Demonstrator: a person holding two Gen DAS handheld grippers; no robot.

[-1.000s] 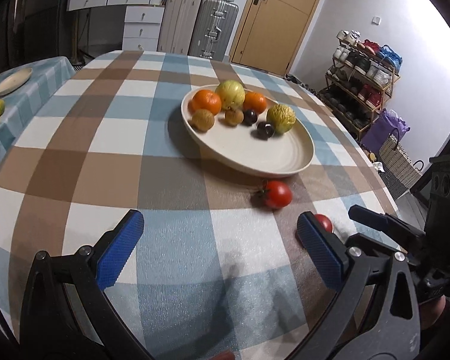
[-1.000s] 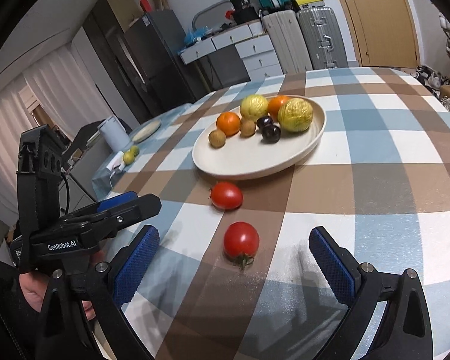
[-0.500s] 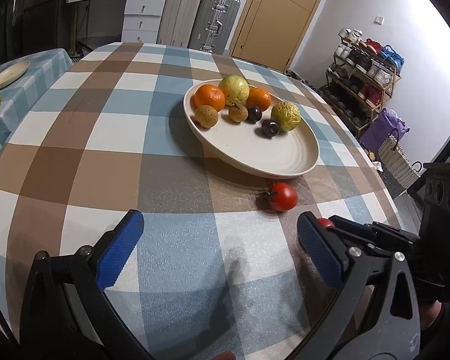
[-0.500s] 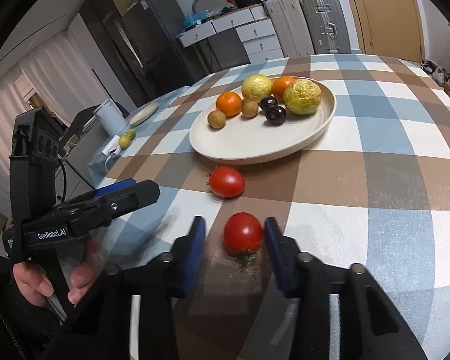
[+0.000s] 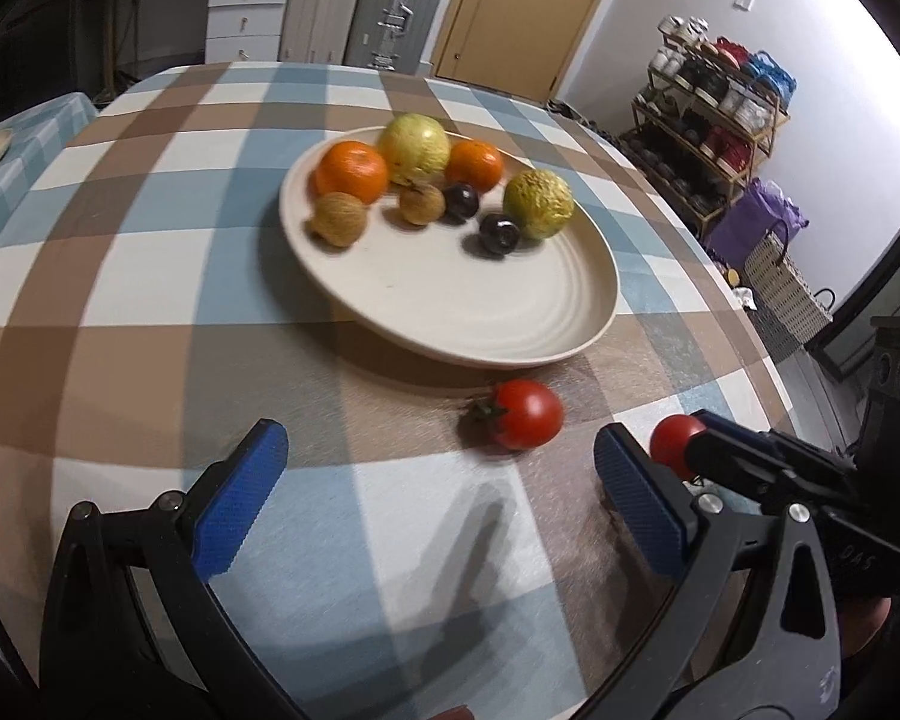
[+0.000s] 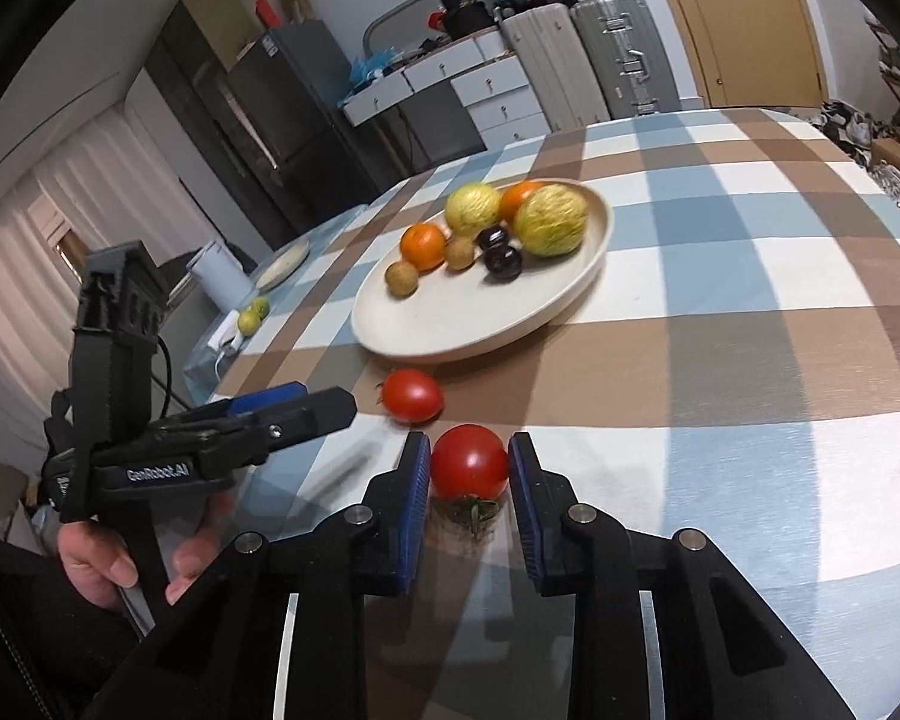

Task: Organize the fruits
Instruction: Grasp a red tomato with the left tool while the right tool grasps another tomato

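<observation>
Red, glossy and round, the tomato (image 6: pixel 469 461) sits stem-down, clamped by the right gripper (image 6: pixel 469 501). Left gripper (image 5: pixel 432 498) gapes wide, holding nothing.

A wooden door (image 5: pixel 510 6) is standing shut in the far wall beside silver suitcases (image 5: pixel 360 0) and white drawers (image 5: pixel 240 18). A shoe rack (image 5: pixel 708 120) is lining the white right-hand wall; a dark fridge (image 6: pixel 270 114) is standing left.

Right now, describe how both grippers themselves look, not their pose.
Both are black plastic frames with silver bolts. The left gripper and right gripper have ribbed blue finger pads. The left one's body bears white "GenRobot.AI" lettering and a thin black cable.
</observation>
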